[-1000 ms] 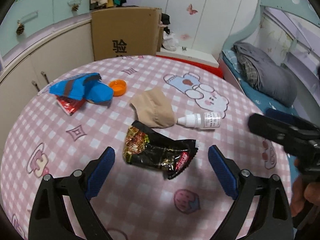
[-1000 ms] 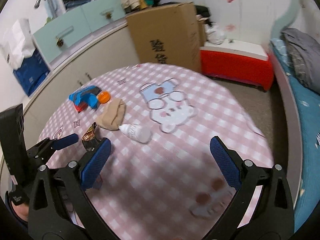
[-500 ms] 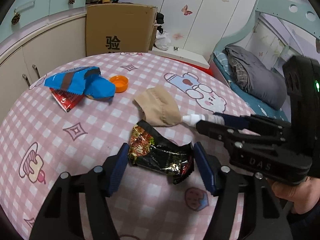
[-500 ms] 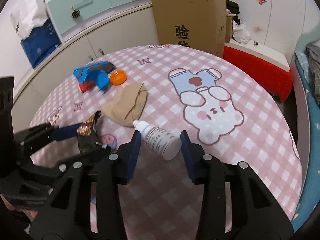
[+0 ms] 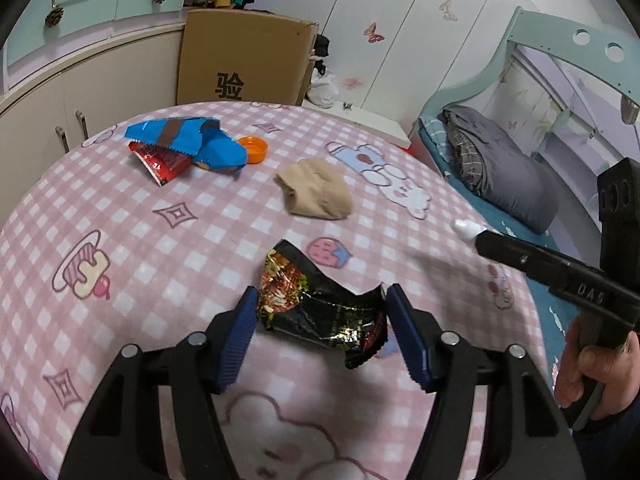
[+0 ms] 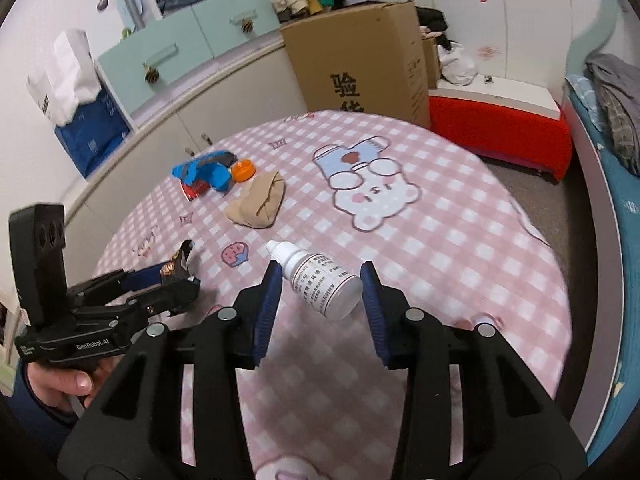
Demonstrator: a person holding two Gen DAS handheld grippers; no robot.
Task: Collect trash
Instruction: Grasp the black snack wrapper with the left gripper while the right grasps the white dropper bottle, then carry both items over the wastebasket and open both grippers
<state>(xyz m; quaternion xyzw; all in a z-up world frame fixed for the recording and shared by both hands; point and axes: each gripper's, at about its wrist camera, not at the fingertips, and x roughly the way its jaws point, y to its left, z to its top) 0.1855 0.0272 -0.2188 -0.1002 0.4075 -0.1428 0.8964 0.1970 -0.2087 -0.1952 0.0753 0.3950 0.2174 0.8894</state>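
Observation:
My left gripper (image 5: 318,316) is shut on a crumpled black snack wrapper (image 5: 320,304) and holds it above the pink checked tablecloth (image 5: 120,264). My right gripper (image 6: 320,292) is shut on a small white dropper bottle (image 6: 320,280), lifted off the table; its white tip (image 5: 462,227) shows in the left wrist view. A blue wrapper (image 5: 188,140) lies over a red wrapper (image 5: 160,162) at the far left, beside an orange cap (image 5: 252,150). A beige cloth pouch (image 5: 316,194) lies mid-table.
A cardboard box (image 5: 244,64) stands behind the table, with cream cabinets (image 5: 48,108) to the left. A red bench (image 6: 504,128) and a bed (image 5: 500,168) stand to the right. The left gripper also shows in the right wrist view (image 6: 176,276).
Both grippers closed, the left on the black wrapper and the right on the dropper bottle, and both lifted their items off the table and drew back.

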